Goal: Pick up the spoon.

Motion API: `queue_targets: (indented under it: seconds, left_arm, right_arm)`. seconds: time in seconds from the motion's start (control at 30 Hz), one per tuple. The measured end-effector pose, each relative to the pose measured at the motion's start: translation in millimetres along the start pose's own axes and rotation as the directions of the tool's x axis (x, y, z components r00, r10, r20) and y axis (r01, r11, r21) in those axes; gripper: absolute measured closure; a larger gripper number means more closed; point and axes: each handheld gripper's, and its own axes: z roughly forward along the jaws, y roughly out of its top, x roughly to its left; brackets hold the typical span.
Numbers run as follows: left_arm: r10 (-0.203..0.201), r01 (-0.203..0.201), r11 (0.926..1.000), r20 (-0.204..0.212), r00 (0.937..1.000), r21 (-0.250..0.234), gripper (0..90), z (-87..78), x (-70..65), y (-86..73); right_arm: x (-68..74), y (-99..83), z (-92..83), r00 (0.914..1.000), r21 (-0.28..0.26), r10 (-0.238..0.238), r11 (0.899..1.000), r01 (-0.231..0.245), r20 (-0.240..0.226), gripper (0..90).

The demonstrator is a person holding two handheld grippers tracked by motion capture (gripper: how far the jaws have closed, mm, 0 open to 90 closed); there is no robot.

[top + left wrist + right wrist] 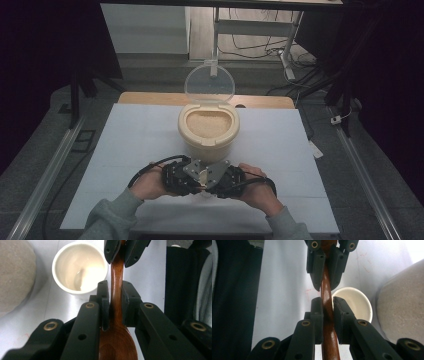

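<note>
Glossy brown wood, my smooth curved spoon (117,280) sits pinched by my left claw (115,302) and right claw (327,312), beside a round white cup (79,266).

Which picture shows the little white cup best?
The left gripper view: the cup shows nearly whole there, with its rim and empty inside, beside the wooden spoon. The right gripper view shows part of the cup, cut off by the tongs. In the high view the hands and tongs cover that spot, so I can't pick it out.

lab recording rig, dark curtains (45,75), floor rails (42,180), loose cables (250,50)
</note>
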Motion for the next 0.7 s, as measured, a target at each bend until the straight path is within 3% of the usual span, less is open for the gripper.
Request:
queue_targets:
  seconds: [0.13,0.17,0.2,0.23,0.27,0.3,0.33,0.37,0.4,0.43,0.5,0.53,0.57,0.6,0.67,0.7]
  left_arm:
    - [-0.01,0.01,0.9996,-0.017,0.9998,-0.025,78.2,-3.2,1.3,-1.0]
    - [-0.014,0.014,0.9994,-0.022,0.9997,-0.033,78.2,-4.3,1.8,-1.6]
    - [-0.018,0.017,0.9991,-0.031,0.9993,-0.039,78.3,-5.4,2.2,-2.1]
    - [-0.023,0.021,0.9986,-0.041,0.9989,-0.049,78.3,-6.3,2.7,-2.7]
    - [-0.03,0.027,0.9979,-0.051,0.9982,-0.059,78.3,-7.5,3.3,-3.3]
    - [-0.036,0.032,0.9972,-0.06,0.9976,-0.067,78.3,-8.8,4.1,-4.0]
    - [-0.043,0.038,0.9964,-0.067,0.9968,-0.076,78.3,-9.9,4.9,-4.9]
    - [-0.051,0.045,0.9953,-0.075,0.9959,-0.086,78.3,-10.7,5.3,-5.9]
    - [-0.056,0.049,0.9946,-0.08,0.9952,-0.091,78.3,-11.6,6.1,-6.9]
    - [-0.063,0.054,0.9935,-0.086,0.9942,-0.1,78.4,-12.0,6.5,-8.0]
    - [-0.079,0.067,0.9908,-0.101,0.9918,-0.118,78.4,-12.6,7.1,-10.1]
    - [-0.083,0.07,0.9897,-0.105,0.9909,-0.125,78.4,-13.1,7.5,-11.1]
    - [-0.089,0.074,0.9884,-0.112,0.9897,-0.132,78.4,-13.6,7.6,-11.9]
    - [-0.094,0.077,0.9871,-0.118,0.9885,-0.14,78.4,-14.3,7.6,-12.7]
    - [-0.102,0.08,0.984,-0.131,0.9861,-0.159,78.4,-16.1,7.8,-14.2]
    - [-0.106,0.083,0.9825,-0.137,0.9849,-0.167,78.4,-17.0,7.8,-14.8]
  right_arm:
    - [-3.7,-1.1,-3.9,0.9998,-0.017,0.021,1.0,-0.021,0.002,76.0]
    - [-4.0,-2.6,-4.4,0.9981,-0.066,0.046,0.997,-0.044,0.039,72.6]
    - [-7.6,-4.9,-10.1,0.9934,-0.118,0.1,0.989,-0.093,0.056,66.5]
    - [-7.6,-4.9,-10.1,0.9934,-0.118,0.1,0.989,-0.093,0.056,66.5]
    - [-10.9,-8.1,-15.4,0.9825,-0.171,0.171,0.973,-0.157,0.073,62.3]
    - [-12.9,-10.3,-17.8,0.9765,-0.197,0.201,0.963,-0.182,0.078,59.7]
    - [-12.9,-10.3,-17.8,0.9765,-0.197,0.201,0.963,-0.182,0.078,59.7]
    - [-15.3,-14.8,-21.8,0.9591,-0.241,0.269,0.94,-0.241,0.089,55.8]
    - [-15.3,-14.8,-21.8,0.9591,-0.241,0.269,0.94,-0.241,0.089,55.8]
    - [-17.2,-20.0,-25.4,0.9419,-0.28,0.318,0.919,-0.278,0.109,52.5]
    - [-18.1,-25.4,-28.9,0.9208,-0.316,0.372,0.893,-0.32,0.118,50.5]
    - [-18.1,-25.4,-28.9,0.9208,-0.316,0.372,0.893,-0.32,0.118,50.5]
    - [-18.6,-30.4,-32.2,0.8987,-0.347,0.423,0.865,-0.362,0.117,48.6]
    - [-18.6,-30.4,-32.2,0.8987,-0.347,0.423,0.865,-0.362,0.117,48.6]
    - [-18.0,-35.5,-35.2,0.8777,-0.373,0.465,0.84,-0.394,0.118,46.6]
    - [-16.6,-40.6,-38.6,0.8536,-0.39,0.504,0.818,-0.423,0.132,44.4]
